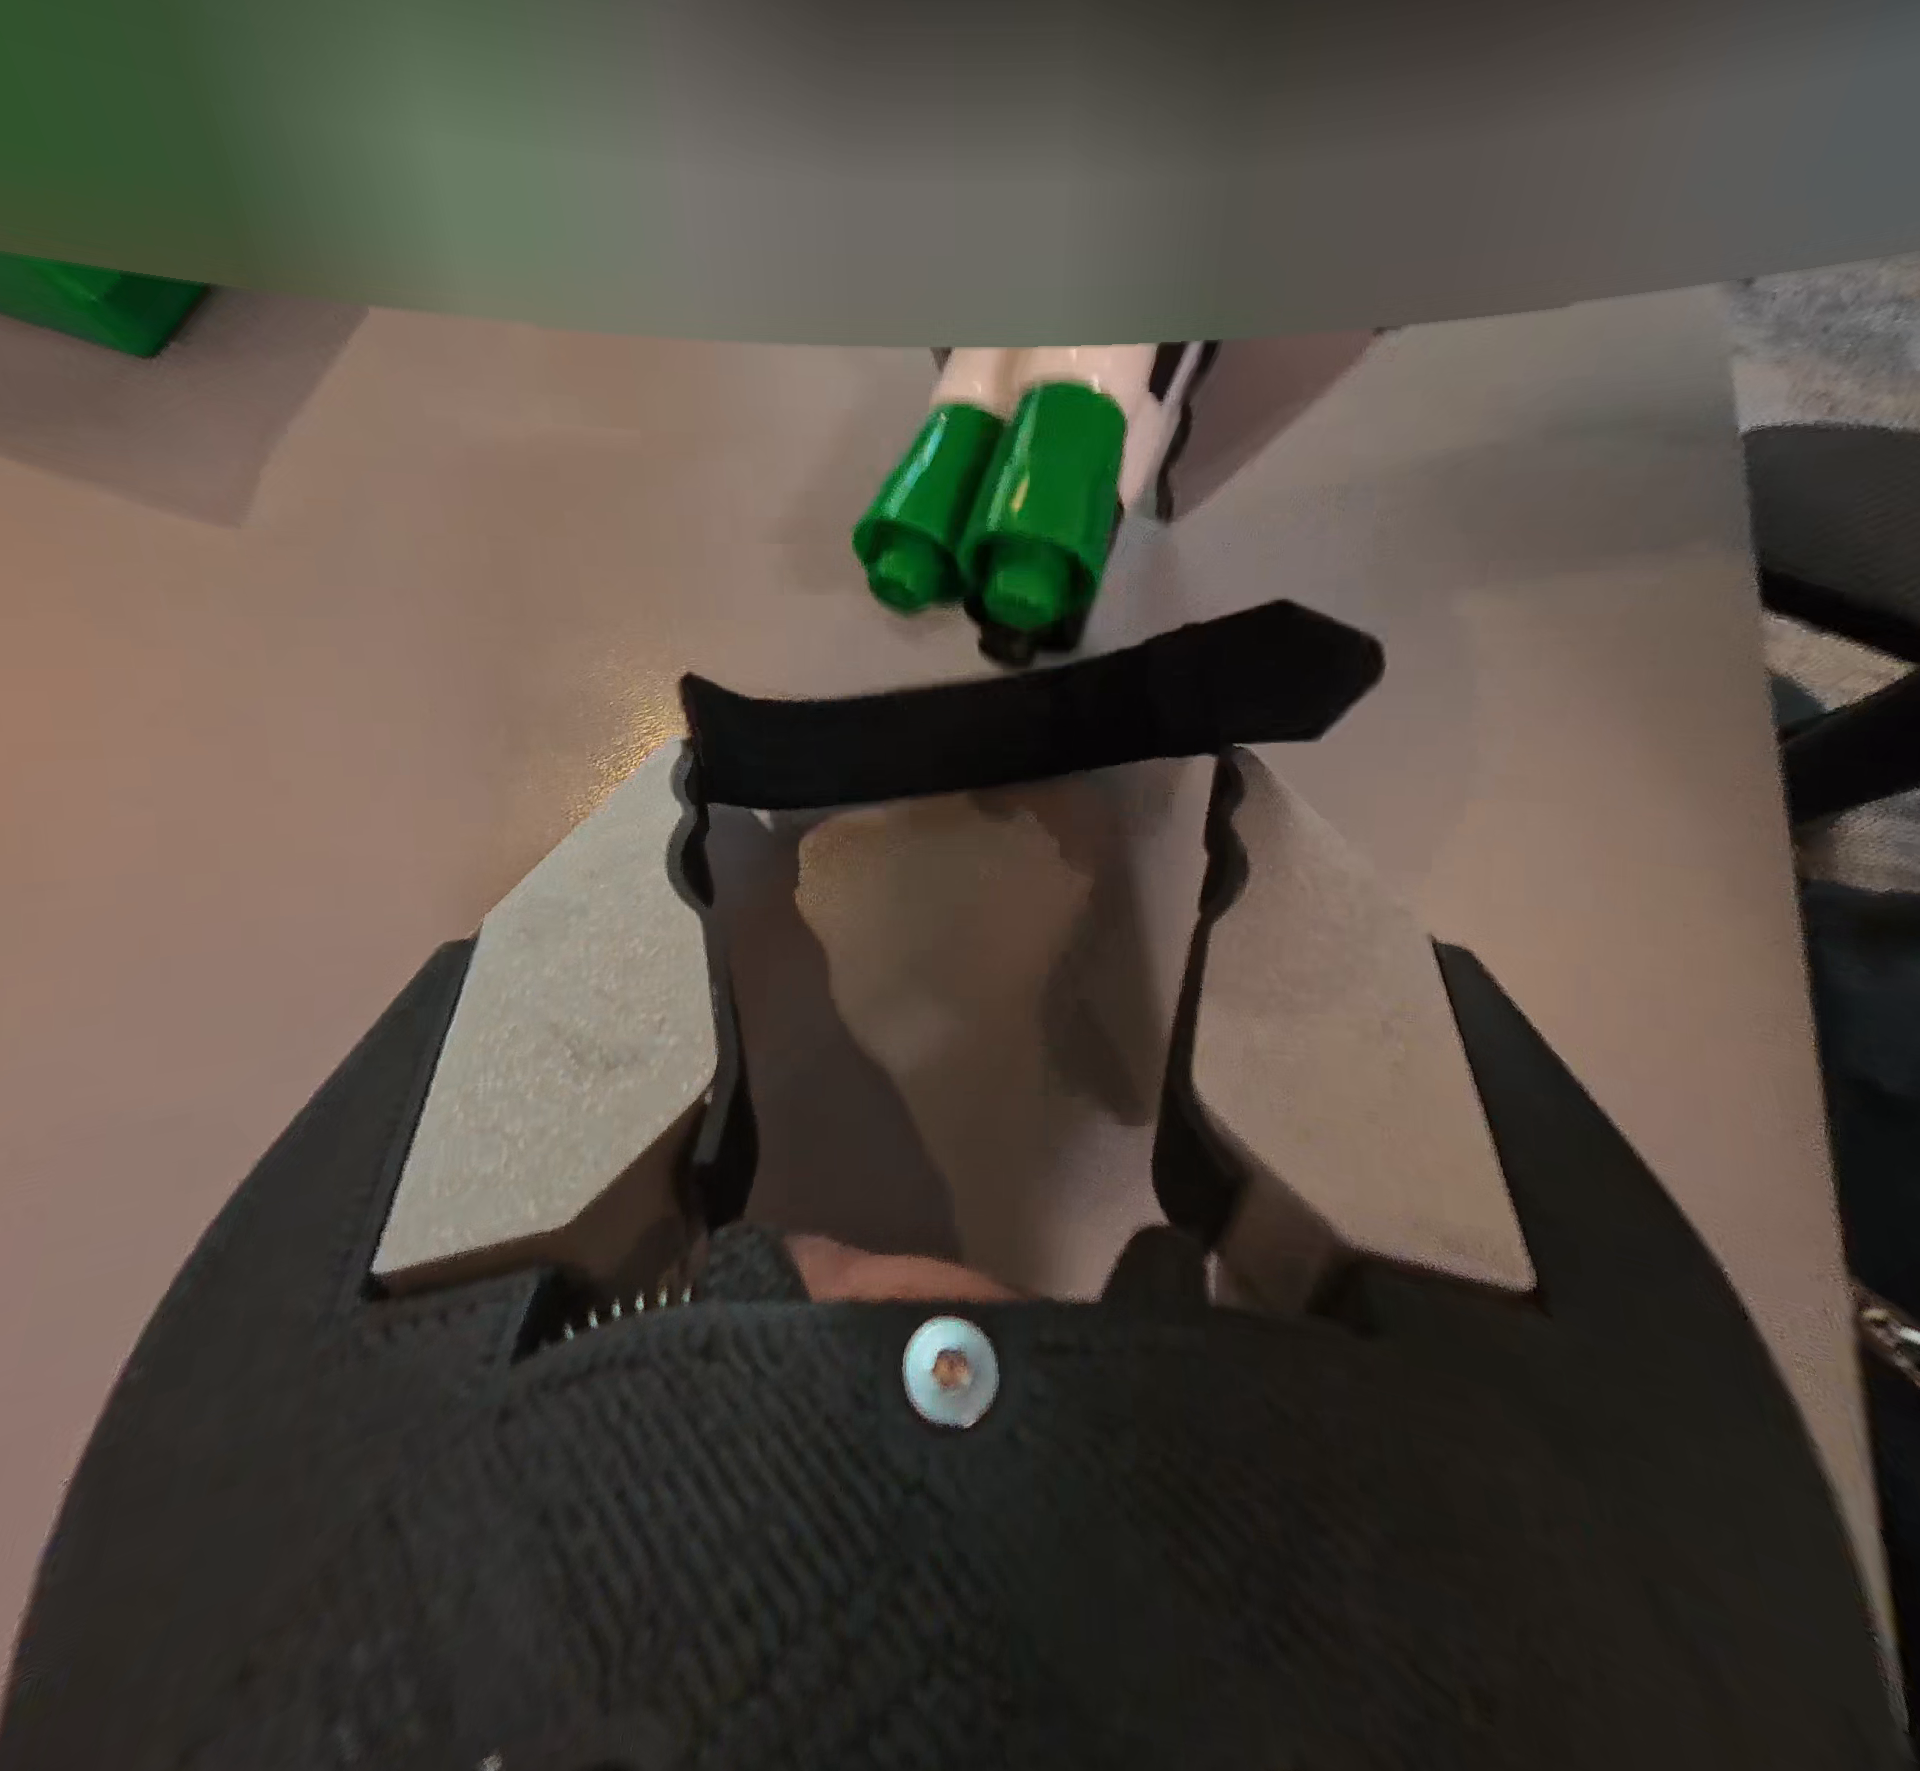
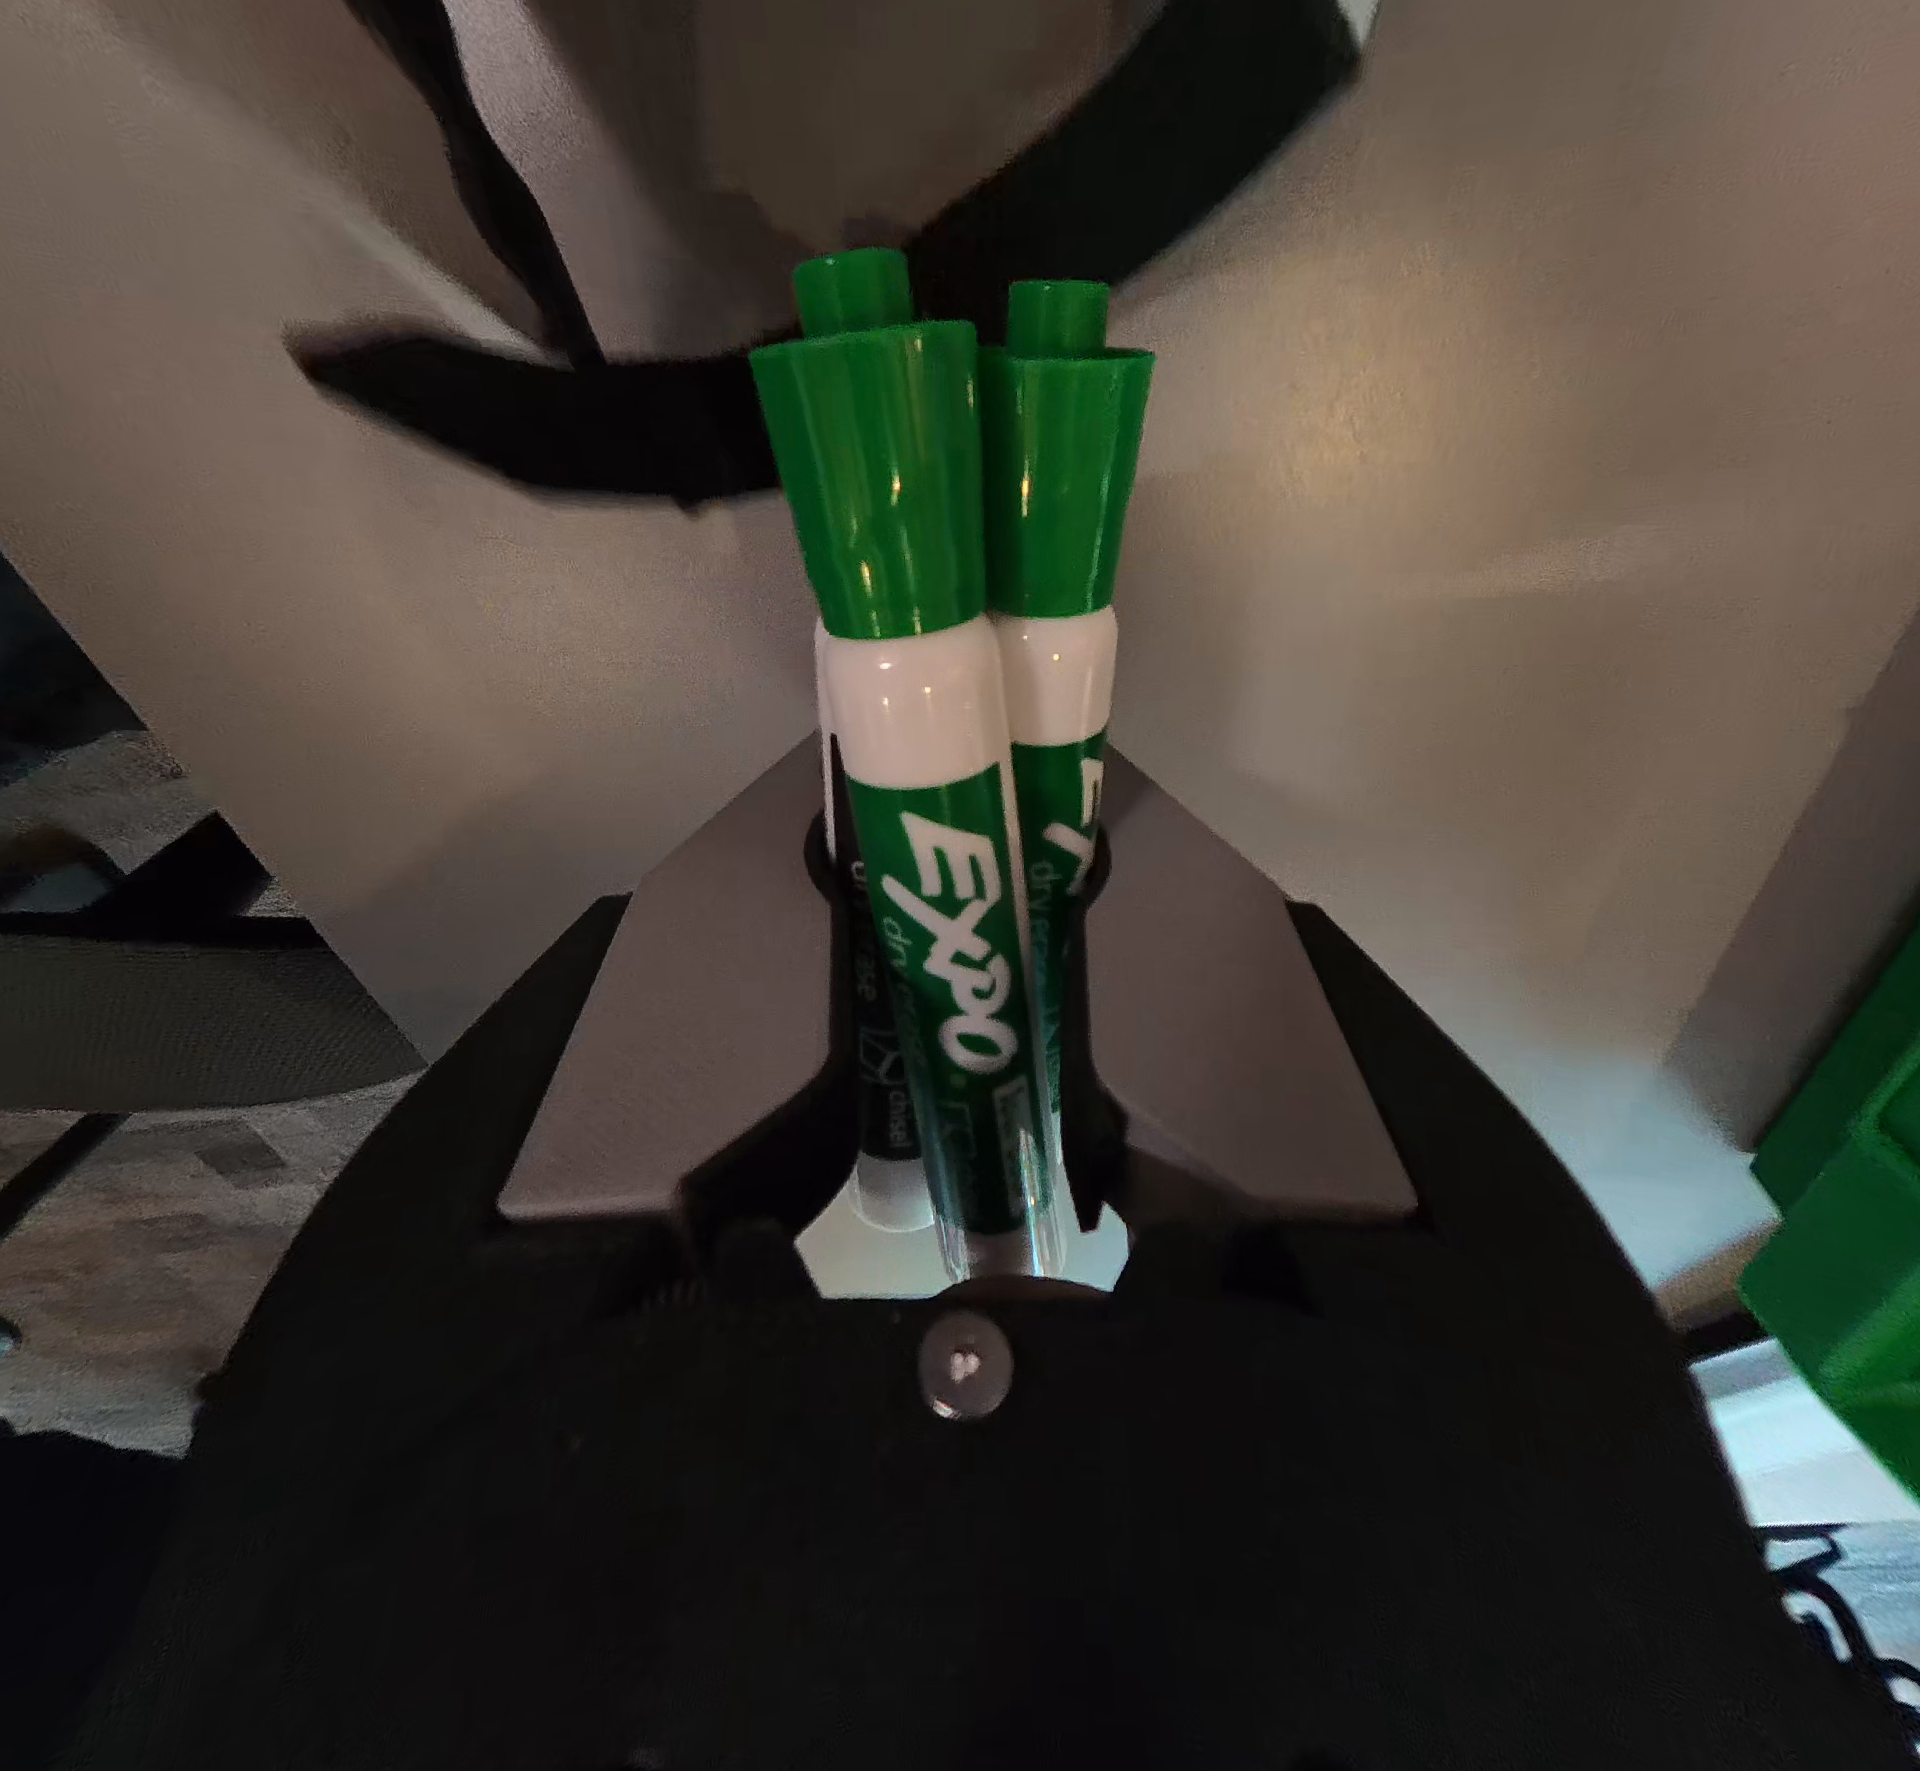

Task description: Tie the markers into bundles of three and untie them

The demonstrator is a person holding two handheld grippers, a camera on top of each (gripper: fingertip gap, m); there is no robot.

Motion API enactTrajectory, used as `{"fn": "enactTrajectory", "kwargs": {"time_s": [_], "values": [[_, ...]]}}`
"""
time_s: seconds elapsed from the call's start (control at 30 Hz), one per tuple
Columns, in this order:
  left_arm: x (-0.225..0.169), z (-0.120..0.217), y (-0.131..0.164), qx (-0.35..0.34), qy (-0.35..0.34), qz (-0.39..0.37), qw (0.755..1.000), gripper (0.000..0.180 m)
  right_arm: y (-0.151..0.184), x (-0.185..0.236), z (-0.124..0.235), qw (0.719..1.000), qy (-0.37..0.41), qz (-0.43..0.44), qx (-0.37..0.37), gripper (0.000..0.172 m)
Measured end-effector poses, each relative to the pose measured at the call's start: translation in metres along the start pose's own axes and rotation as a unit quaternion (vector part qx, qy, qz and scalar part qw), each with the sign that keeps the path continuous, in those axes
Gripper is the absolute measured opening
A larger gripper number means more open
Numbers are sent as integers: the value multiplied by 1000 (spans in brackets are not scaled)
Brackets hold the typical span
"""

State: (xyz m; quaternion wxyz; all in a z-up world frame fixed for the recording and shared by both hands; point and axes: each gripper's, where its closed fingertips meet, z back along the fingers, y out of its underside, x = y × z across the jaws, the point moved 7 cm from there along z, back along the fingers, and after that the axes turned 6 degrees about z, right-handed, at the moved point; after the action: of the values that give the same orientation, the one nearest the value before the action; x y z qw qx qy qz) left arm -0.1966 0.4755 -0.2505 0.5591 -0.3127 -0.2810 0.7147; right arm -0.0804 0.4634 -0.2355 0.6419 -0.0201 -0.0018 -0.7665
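Note:
My right gripper (image 2: 961, 848) is shut on a bundle of green-capped markers (image 2: 914, 786), which point forward over the table (image 2: 1455, 474). Two markers lie side by side on top and a third shows beneath them. Their caps also show in the left wrist view (image 1: 987, 506), pointing at my left gripper. My left gripper (image 1: 961, 786) is open wide with nothing between its pads. A black strap (image 1: 1018, 713) stretches across just beyond its fingertips, its left end against the left fingertip (image 1: 681, 786). In the right wrist view the strap (image 2: 540, 422) runs left from behind the caps.
A green box (image 1: 83, 298) stands at the far left of the left wrist view and shows at the right edge of the right wrist view (image 2: 1849, 1254). A dark chair (image 1: 1839, 578) stands past the table's edge. There is about 7 cm between the tips of the two grippers.

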Motion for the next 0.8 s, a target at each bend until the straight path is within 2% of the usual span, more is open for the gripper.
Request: {"fn": "enactTrajectory", "kwargs": {"time_s": [0.2,0.3,0.37,0.47,0.63,0.73,0.8], "values": [[8,1,3,17,9,-22,1000,84,26,-2,0,999,-1,-33,-6,37],[14,1,-4,-4,9,-19,1000,69,29,-1,0,999,2,-34,-7,37],[19,2,-7,-14,11,-14,1000,66,31,-1,0,999,3,-36,-5,37],[25,5,-7,-23,17,12,1000,64,34,0,0,999,2,-39,-6,37],[23,4,-15,-50,86,99,990,58,39,1,1,999,0,-44,-16,37],[32,-7,-18,-28,80,136,987,43,40,2,1,999,1,-44,-15,37],[34,-12,-23,-26,79,132,988,19,41,3,1,999,2,-45,-14,37]]}}
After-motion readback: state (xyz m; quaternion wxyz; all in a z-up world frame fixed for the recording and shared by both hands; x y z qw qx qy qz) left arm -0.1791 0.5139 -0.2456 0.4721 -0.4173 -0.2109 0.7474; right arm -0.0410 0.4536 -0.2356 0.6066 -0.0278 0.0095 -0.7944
